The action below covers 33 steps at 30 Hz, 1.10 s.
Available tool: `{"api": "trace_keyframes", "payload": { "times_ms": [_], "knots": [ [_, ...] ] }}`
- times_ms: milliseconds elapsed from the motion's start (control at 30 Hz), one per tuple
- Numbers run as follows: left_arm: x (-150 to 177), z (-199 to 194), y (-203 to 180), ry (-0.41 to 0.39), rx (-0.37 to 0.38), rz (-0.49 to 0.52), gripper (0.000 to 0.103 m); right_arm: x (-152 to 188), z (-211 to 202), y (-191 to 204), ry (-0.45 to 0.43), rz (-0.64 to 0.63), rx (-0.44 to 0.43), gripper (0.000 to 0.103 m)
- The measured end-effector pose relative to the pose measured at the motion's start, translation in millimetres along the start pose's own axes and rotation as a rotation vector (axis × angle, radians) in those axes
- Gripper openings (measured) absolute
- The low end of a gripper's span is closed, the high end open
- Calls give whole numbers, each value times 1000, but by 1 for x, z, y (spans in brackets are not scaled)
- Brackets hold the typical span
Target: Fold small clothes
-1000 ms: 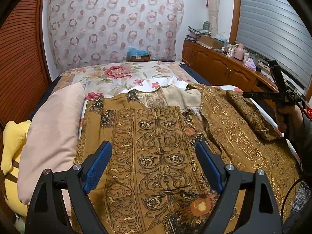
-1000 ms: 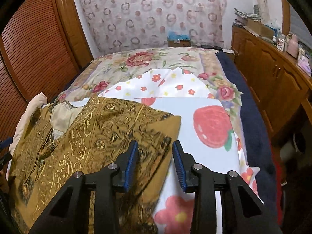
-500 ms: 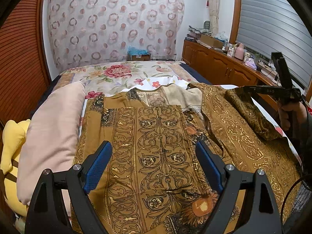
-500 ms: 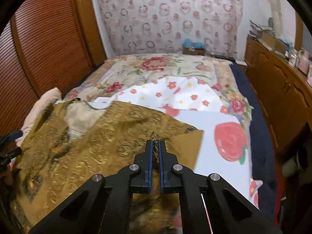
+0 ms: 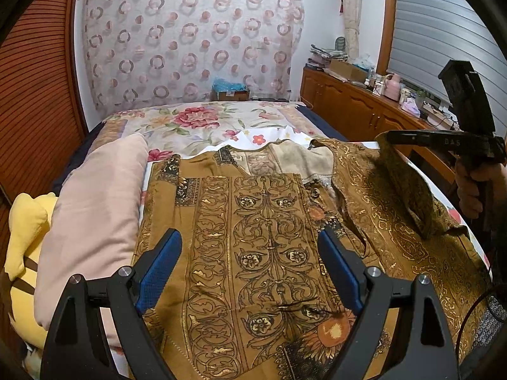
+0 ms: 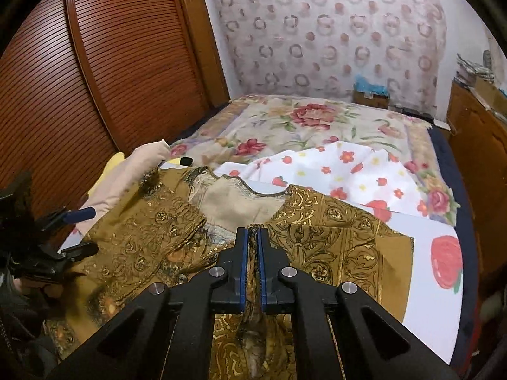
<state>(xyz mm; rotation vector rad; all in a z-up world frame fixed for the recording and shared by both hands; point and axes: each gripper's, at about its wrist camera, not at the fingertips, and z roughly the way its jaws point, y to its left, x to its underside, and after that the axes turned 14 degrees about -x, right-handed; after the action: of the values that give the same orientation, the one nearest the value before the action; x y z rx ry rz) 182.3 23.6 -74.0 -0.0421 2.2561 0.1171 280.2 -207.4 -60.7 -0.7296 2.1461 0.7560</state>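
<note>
**Kid:** Where is the shirt?

**Helper:** The brown and gold top (image 5: 259, 237) lies spread flat on the bed (image 5: 196, 120). It fills the middle and bottom of both views. A pink pillow (image 5: 95, 215) sits just beside it, on the left of the left view.

**Kid:** What is the right gripper (image 6: 252, 237) doing?

**Helper:** Its jaws closed tight a moment ago and have let out a tiny bit since. They are pinching the top's sleeve (image 5: 408, 190). In the left view, at the right edge, the cloth hangs lifted from that grip.

**Kid:** And the left gripper (image 5: 250, 272)?

**Helper:** Its jaws are spread wide above the middle of the top. Nothing is between them.

**Kid:** So what step is this?

**Helper:** I think it is the first fold, the sleeve side going in.

**Kid:** What comes next?

**Helper:** Likely carry the sleeve over toward the middle, lay it flat, then let go. Pull gently, or the whole top may slide.
</note>
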Motion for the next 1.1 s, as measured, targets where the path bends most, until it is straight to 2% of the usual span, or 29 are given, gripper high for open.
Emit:
{"api": "trace_keyframes", "payload": {
  "times_ms": [33,100,167,200,367,567,733,800,900,1100],
  "knots": [
    [-1,0,1,0,-1,-2,88,0,-1,-3,0,-1,13,17],
    [-2,0,3,1,-1,-7,88,1,-3,-9,-5,1,40,36],
    [-1,1,5,0,-8,-7,88,3,-6,-15,-11,4,59,47],
    [-2,1,6,-1,-14,-8,88,5,-9,-19,-12,3,77,48],
    [-9,5,19,-7,-35,-17,88,22,-15,-45,10,18,203,49],
    [-27,20,44,6,-65,-12,87,43,0,-87,84,69,330,50],
    [-40,41,60,45,-70,-5,72,47,15,-109,110,117,357,51],
    [-45,49,61,60,-62,12,61,46,20,-115,112,128,361,55],
    [-48,61,60,86,-28,20,53,41,25,-118,94,147,350,60],
    [-57,90,55,154,-42,67,51,46,17,-111,94,145,362,64]
  ]
}}
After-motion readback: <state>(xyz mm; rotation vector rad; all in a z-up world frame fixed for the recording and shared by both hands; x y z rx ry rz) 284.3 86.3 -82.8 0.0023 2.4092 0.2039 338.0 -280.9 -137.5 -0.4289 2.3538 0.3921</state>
